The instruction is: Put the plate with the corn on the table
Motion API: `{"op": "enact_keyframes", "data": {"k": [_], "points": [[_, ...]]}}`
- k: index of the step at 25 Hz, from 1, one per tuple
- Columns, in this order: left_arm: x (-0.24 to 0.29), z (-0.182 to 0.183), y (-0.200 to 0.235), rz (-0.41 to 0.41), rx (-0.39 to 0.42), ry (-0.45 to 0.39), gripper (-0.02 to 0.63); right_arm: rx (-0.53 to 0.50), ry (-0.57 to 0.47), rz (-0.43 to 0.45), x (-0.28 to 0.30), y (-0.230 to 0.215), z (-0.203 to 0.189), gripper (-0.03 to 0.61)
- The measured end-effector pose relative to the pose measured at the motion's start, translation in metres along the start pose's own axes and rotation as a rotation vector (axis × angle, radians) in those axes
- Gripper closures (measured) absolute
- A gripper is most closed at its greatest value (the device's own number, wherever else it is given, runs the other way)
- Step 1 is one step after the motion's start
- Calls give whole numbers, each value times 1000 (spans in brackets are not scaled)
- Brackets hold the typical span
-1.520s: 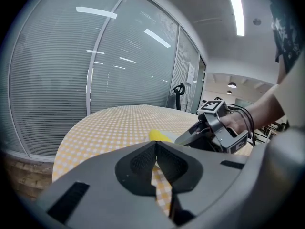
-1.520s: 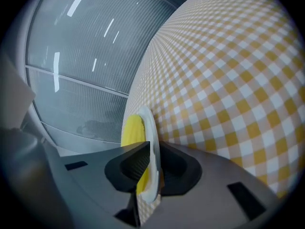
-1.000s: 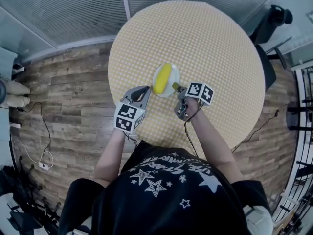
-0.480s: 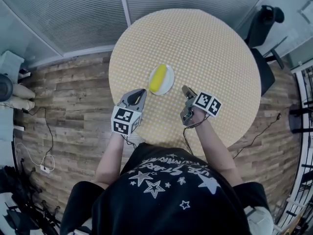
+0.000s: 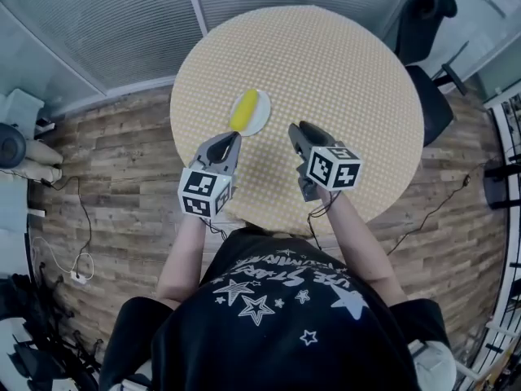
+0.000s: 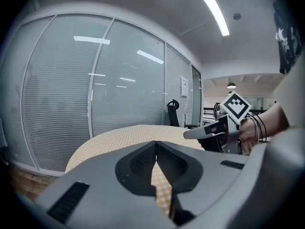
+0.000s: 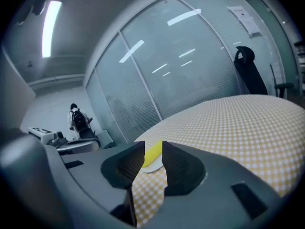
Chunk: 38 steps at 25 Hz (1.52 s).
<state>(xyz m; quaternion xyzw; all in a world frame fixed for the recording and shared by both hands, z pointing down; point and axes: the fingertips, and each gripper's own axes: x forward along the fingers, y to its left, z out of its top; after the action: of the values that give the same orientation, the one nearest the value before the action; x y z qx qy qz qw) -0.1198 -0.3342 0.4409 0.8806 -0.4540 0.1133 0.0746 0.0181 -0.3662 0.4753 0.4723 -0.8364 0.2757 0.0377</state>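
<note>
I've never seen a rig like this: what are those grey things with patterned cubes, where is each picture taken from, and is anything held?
There is no robot: a person holds a two-jaw gripper in each hand, and the marker cubes are part of those. One picture comes from a camera on the person's head, looking down; the other two from cameras riding on each gripper, looking along its jaws. On the checked table lies a white plate with a corn cob. The left gripper is shut on nothing; the right gripper is open and empty, the corn showing beyond its gap. Neither touches the plate.
</note>
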Motion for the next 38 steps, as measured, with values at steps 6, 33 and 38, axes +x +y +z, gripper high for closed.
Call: {"op": "enact_keyframes", "data": {"k": [6,33,38], "points": [[-15,2,-57,7,-6,-6,606,-193,-23,62,-58,22,-2,463],[-100,-44,-237,-23,28,89,606,-379,-47,179,-253,42,-80,538],[-118,-48,-246,-36,21,67,606,-422,-36,191,-264,52,-90,538]]}}
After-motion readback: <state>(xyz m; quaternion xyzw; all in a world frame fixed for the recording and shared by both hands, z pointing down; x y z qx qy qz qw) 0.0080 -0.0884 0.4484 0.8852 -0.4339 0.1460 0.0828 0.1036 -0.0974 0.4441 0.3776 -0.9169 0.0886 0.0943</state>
